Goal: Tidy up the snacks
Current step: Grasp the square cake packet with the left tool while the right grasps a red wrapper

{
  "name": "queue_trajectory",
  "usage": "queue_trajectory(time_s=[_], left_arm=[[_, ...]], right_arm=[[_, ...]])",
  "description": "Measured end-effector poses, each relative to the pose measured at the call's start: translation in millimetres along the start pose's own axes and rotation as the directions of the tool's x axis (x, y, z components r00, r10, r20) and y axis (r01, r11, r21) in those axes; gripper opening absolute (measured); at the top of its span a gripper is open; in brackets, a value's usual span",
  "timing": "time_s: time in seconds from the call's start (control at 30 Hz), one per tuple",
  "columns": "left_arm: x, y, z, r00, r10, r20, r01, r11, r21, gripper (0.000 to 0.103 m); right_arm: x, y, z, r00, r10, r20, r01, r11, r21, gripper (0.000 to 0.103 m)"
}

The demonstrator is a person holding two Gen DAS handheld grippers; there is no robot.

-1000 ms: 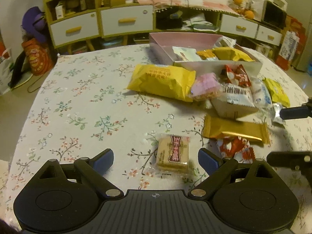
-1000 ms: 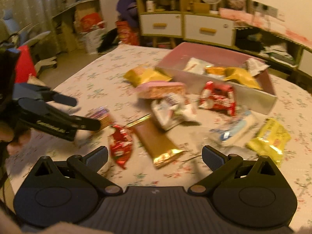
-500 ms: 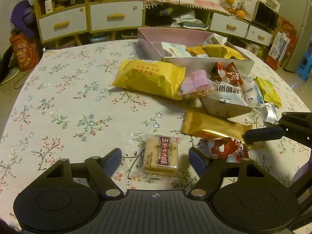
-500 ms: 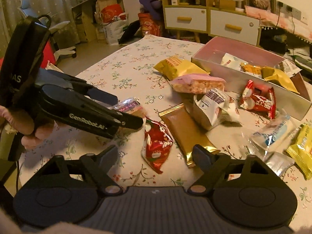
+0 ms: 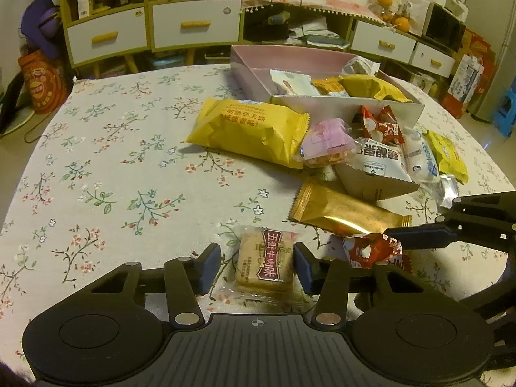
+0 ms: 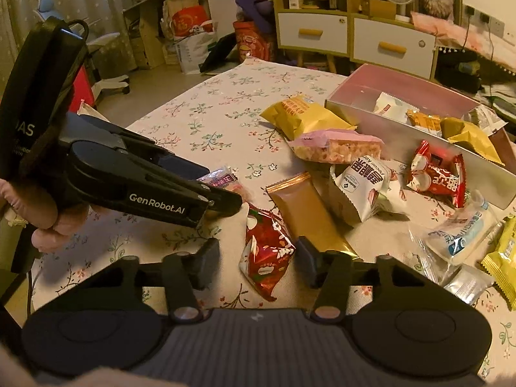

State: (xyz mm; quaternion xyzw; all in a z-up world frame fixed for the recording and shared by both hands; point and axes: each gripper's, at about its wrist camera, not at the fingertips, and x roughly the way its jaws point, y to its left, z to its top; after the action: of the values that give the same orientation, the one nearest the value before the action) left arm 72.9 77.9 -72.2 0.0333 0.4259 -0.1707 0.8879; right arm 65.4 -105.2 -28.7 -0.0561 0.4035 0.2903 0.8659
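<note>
left gripper (image 5: 254, 267): my fingers are spread, one on each side of the clear-wrapped biscuit packet (image 5: 266, 262), not pressing it.
right gripper (image 6: 256, 262): my fingers are spread too, straddling the red candy packet (image 6: 266, 248), no grip on it.
biscuit packet: flat on the floral tablecloth (image 5: 106, 167), on my side of the pink box (image 5: 290, 61), well apart from it.
red candy packet: just beside the biscuit packet, touching the gold bar wrapper (image 5: 348, 211).
gold bar wrapper: between the two packets and the pink box.
pink box: holds a few snacks; a big yellow bag (image 5: 248, 130) lies just beside its near wall.
</note>
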Motion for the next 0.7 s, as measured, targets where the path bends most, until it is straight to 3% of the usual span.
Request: queue_trajectory(time_s=[0.17,0.7], left_arm=[[0.0,-2.7,0.8,1.000,0.000,-0.008,0.000,1.000,0.003,0.039],[1.4,-8.6,1.4,1.000,0.021,-0.015,-0.021,0.999,0.027,0.037]], right_arm=[[1.8,1.4,-0.8,1.000,0.010,-0.021,-0.010,1.000,-0.006,0.035],[7.8,5.0,-0.9,1.000,-0.018,-0.026,0.018,1.000,0.007,0.037]])
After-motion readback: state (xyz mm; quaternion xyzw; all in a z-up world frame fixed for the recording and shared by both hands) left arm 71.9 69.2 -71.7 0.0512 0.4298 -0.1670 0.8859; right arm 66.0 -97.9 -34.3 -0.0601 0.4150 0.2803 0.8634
